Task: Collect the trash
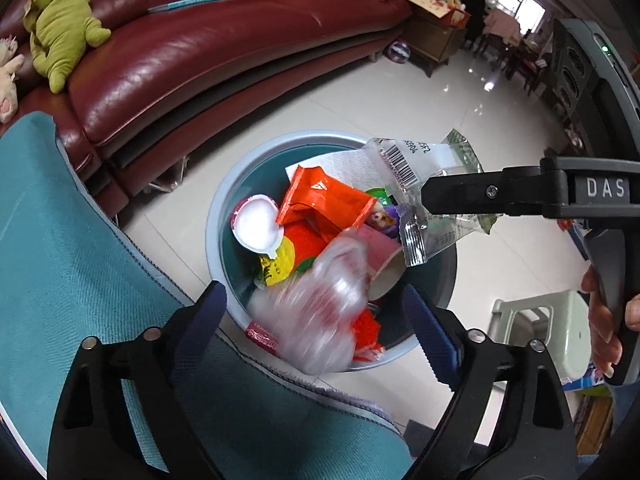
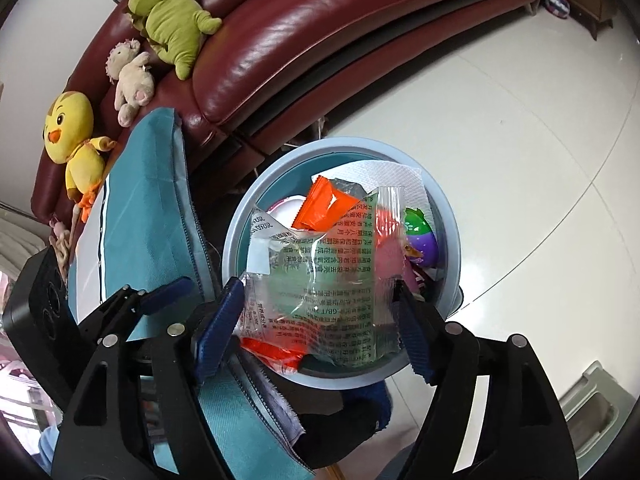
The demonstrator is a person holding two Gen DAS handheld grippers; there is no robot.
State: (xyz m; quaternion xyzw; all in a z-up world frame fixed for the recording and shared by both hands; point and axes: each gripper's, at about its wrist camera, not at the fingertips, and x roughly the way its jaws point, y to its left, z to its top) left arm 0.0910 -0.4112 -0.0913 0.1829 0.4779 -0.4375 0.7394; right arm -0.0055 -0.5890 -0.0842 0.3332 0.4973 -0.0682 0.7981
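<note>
Two tools hang over a pale blue bin [image 1: 224,216] standing on the white tiled floor [image 1: 400,96] beside a dark red leather sofa [image 1: 208,48]. The left tool [image 1: 316,312] has its jaws spread wide, and a blurred clear plastic wrapper [image 1: 320,320] sits loose between them above the bin, touching neither pad. The right tool [image 2: 320,316] is also apart; a clear printed wrapper [image 2: 320,264] lies in the gap between its pads (whether an edge touches a pad, I cannot tell), over the bin's near side. The bin [image 2: 448,216] already holds an orange packet [image 1: 320,196], a white lid [image 1: 258,222] and a sheet of tissue [image 2: 384,174]. A teal cloth [image 1: 60,240] covers the surface just beside the bin. A green plush toy [image 1: 60,28] lies on the sofa.
</note>
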